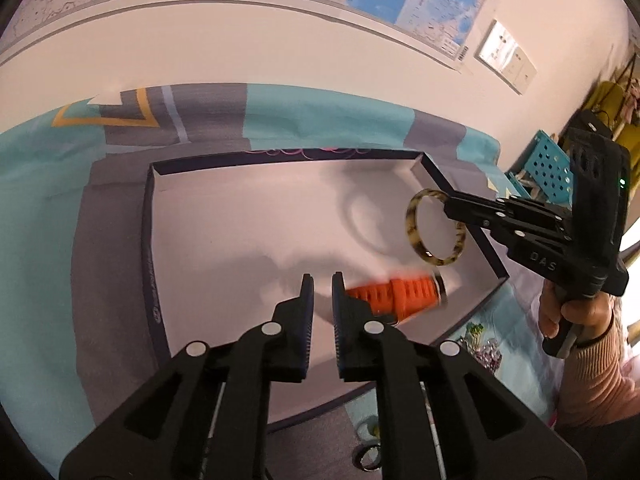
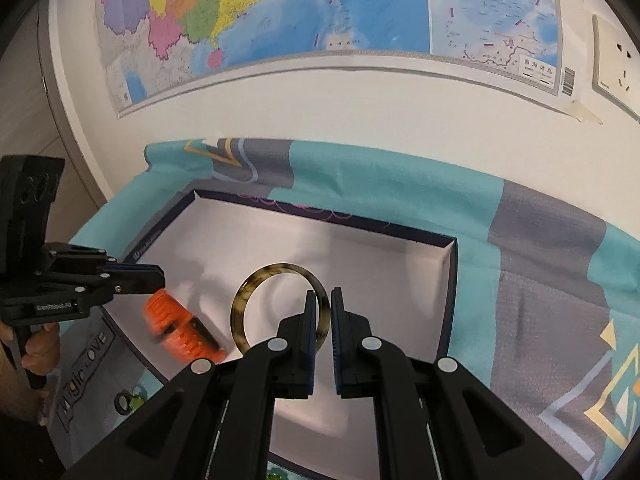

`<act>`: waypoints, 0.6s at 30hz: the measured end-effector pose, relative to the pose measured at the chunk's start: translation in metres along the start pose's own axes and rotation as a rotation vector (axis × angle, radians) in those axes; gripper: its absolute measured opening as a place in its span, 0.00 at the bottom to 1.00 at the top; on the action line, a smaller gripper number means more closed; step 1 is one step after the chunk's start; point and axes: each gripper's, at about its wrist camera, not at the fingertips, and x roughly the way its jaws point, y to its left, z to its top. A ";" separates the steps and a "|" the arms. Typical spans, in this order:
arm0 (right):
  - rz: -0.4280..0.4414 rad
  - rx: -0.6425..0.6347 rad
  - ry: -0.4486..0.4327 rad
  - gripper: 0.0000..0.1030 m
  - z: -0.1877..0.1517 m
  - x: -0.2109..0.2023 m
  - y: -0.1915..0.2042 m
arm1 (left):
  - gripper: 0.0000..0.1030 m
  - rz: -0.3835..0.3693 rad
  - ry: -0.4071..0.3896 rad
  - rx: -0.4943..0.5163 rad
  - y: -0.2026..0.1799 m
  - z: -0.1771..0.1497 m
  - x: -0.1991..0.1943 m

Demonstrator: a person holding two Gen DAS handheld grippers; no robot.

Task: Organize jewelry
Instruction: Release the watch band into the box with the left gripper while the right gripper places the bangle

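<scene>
A shallow dark-rimmed box [image 1: 240, 220] [image 2: 360, 260] with a white floor lies on the patterned cloth. My right gripper [image 2: 325, 294] [image 1: 448, 202] is shut on a tortoiseshell bangle [image 2: 280, 267] [image 1: 411, 220], which hangs above the box's right part. My left gripper [image 1: 322, 280] [image 2: 162, 276] hovers over the box's near side, its jaws slightly apart with only white floor showing between them. An orange watch strap [image 1: 400, 292] [image 2: 168, 312], blurred, sits just beside and below the left gripper's tips, over the box floor.
A teal and grey cloth [image 1: 40, 240] covers the table against a white wall with a map. Near the front lie a metal ring [image 1: 370, 458] [image 2: 122, 402], a sparkly piece [image 1: 488, 354] and a lettered lid [image 2: 84, 360]. A blue perforated basket [image 1: 548, 164] stands right.
</scene>
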 end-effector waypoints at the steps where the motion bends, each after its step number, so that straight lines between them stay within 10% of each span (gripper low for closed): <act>1: 0.002 0.002 0.006 0.06 -0.002 0.001 -0.001 | 0.11 0.004 0.000 0.009 -0.002 -0.001 0.000; 9: 0.013 0.025 0.017 0.07 -0.013 0.001 -0.004 | 0.27 -0.003 0.011 0.006 0.001 -0.005 -0.005; 18: 0.018 0.044 0.002 0.07 -0.015 -0.004 -0.009 | 0.36 -0.056 -0.036 0.217 -0.029 -0.024 -0.030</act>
